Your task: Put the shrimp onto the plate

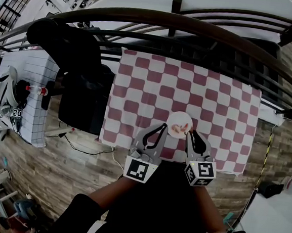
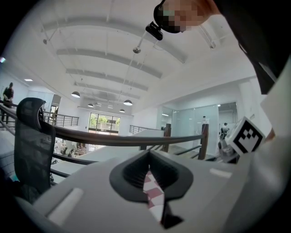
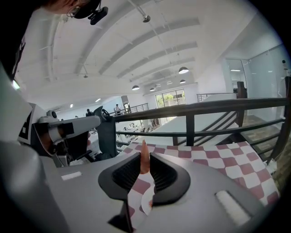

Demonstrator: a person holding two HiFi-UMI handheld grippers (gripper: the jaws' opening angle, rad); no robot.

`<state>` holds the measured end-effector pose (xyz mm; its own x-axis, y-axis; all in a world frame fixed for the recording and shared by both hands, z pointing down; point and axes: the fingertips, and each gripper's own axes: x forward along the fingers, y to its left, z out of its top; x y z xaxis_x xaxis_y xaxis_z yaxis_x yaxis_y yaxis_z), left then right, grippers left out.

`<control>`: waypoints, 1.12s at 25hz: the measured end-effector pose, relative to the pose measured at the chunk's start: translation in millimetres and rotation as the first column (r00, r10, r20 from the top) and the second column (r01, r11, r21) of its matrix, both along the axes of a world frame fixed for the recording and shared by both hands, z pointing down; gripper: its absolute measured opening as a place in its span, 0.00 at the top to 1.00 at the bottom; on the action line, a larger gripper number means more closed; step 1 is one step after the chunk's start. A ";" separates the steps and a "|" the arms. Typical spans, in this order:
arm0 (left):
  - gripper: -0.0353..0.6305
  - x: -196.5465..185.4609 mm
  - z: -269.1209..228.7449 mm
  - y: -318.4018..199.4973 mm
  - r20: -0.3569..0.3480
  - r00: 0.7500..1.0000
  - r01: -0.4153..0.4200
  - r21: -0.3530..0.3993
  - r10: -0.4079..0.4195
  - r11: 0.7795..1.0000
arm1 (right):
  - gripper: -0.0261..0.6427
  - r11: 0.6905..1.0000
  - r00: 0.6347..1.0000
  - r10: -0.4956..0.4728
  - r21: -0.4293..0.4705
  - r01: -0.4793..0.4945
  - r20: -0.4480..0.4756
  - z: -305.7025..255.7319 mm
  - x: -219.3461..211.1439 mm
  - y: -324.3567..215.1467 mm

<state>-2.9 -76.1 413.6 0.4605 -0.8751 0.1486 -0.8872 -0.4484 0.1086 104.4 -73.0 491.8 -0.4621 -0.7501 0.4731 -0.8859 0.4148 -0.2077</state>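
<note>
Shrimp on its way to the plate: the right claw (image 1: 190, 134) is pressed together on a pale orange shrimp (image 3: 144, 157), which stands upright between its jaws with the pointed end up, held at the near rim of the small white plate (image 1: 173, 119). The grip looks light and taken low on the body, probably so that the piece can drop cleanly once the jaws part over the dish. The left claw (image 1: 161, 127) hovers just beside the plate on its other side, jaws drawn together on nothing, only a sliver of checked cloth (image 1: 223, 105) showing in the slit between them; it appears to be parked there, clear of the drop. The plate sits near the front edge of the table (image 1: 115, 136), within easy reach of both tools, and already carries pinkish pieces (image 1: 182, 127) that look like shrimp, though they are too small to count. A dark railing (image 1: 194, 27) runs behind the table. Judged from this, the placing is close but not yet done.
</note>
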 end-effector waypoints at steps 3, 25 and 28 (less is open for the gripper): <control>0.94 0.5 2.4 -7.2 -0.007 1.000 0.007 -0.008 -0.008 1.000 | 0.86 1.000 1.000 -0.009 -0.025 0.009 -0.007 11.6 0.6 -5.5; 0.94 -5.3 19.9 -52.6 0.011 0.999 0.041 -0.086 -0.040 0.995 | 0.86 0.974 0.992 -0.103 -0.210 0.087 -0.068 91.9 -9.5 -40.3; 0.94 -3.6 25.4 -52.4 0.026 0.999 0.034 -0.092 -0.031 0.995 | 0.86 0.969 0.990 -0.116 -0.229 0.095 -0.077 107.0 -10.0 -39.1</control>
